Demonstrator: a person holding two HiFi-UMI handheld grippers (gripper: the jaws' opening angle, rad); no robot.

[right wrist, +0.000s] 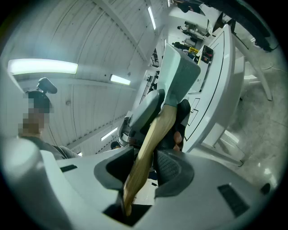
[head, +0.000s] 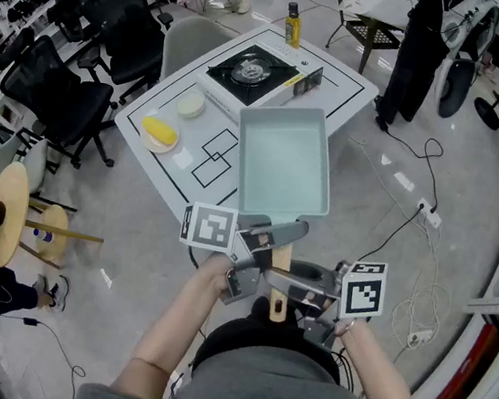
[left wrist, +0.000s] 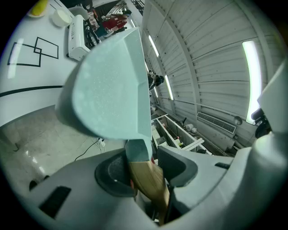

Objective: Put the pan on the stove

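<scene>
- Teal, box-shaped pan (head: 284, 162) hung in the air straight ahead of both tools, carried by its wooden handle (head: 279, 290).
- Left tool (head: 275, 244) was clamped on the handle just behind the pan's socket, and in its own view (left wrist: 146, 166) the wood sat pinched between the pads.
- Right tool (head: 280, 279) gripped the same handle further back, near its butt end, with the wood running between its pads (right wrist: 148, 166).
- Metal like this looked stiff and fairly light, but I judged it front-heavy: the whole body overhung the tools, so it would want to dip or roll.
- Smooth, tapered wood could slip in the pads. The forward hold close to the socket seemed the better one for steadying.
- Stove (head: 249, 71) sat well ahead of the tools and a little left, on the far part of the tabletop (head: 340, 78), with its burner bare.
- Pan hovered at the tabletop's near edge, short of the stove, and appeared high enough to clear that edge.
- Plate (head: 159, 135) and bowl (head: 190, 104) lay ahead and left, off the straight path, and a bottle (head: 293, 25) stood just beyond the stove.
- Open floor lay beneath and to the right, where a cable (head: 402, 225) trailed.
</scene>
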